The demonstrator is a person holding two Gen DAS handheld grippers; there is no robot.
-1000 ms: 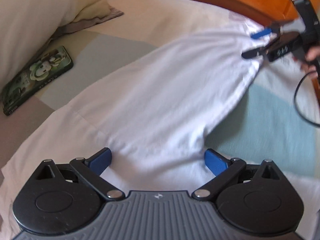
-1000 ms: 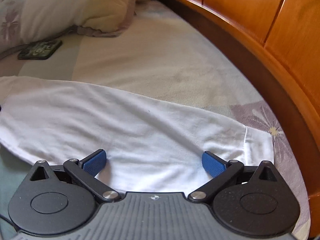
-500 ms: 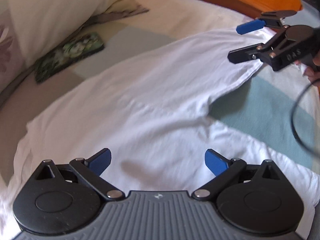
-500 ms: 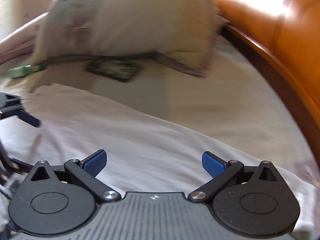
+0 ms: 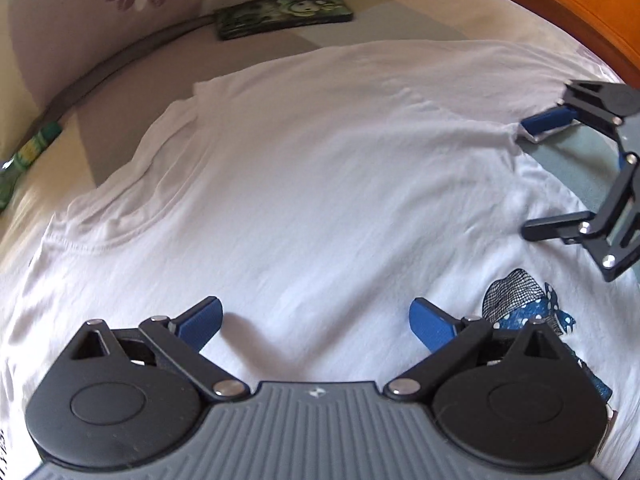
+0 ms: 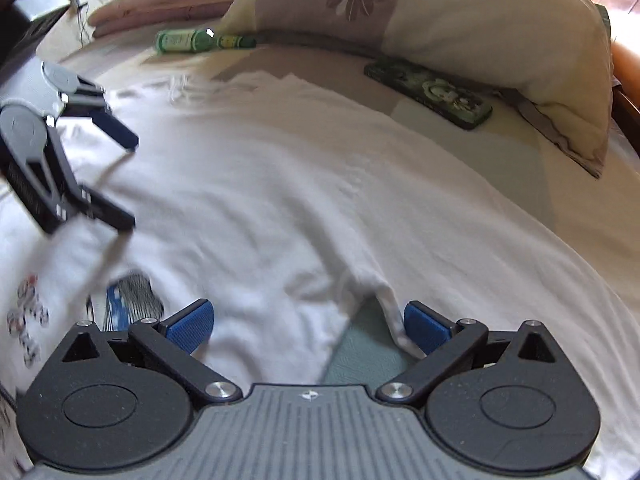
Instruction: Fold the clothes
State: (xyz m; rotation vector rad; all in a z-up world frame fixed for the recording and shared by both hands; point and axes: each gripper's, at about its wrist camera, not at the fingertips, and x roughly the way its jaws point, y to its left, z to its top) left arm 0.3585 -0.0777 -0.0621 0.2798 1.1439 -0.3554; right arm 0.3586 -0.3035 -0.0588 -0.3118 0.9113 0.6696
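A white T-shirt (image 5: 320,184) lies spread flat on the bed. Its collar (image 5: 120,224) is at the left and a blue and black print (image 5: 528,304) at the right. My left gripper (image 5: 316,324) hovers open low over the shirt's chest, holding nothing. My right gripper (image 5: 532,176) stands open at the shirt's right edge. In the right wrist view, my right gripper (image 6: 308,322) is open over the sleeve fold (image 6: 372,288), where teal sheet (image 6: 360,348) shows. The sleeve's hem touches its right finger (image 6: 424,326). My left gripper (image 6: 128,178) shows open at the left.
A phone in a green case (image 5: 284,14) (image 6: 432,94) lies by the flowered pillow (image 6: 440,20). A green bottle (image 6: 196,38) (image 5: 28,152) rests beyond the shirt. The wooden headboard (image 5: 580,0) borders the bed on the right.
Both views have swung left from the stretched sleeve onto the shirt's body. The right gripper has moved from the sleeve's end to the sleeve fold. Both grippers have stayed open.
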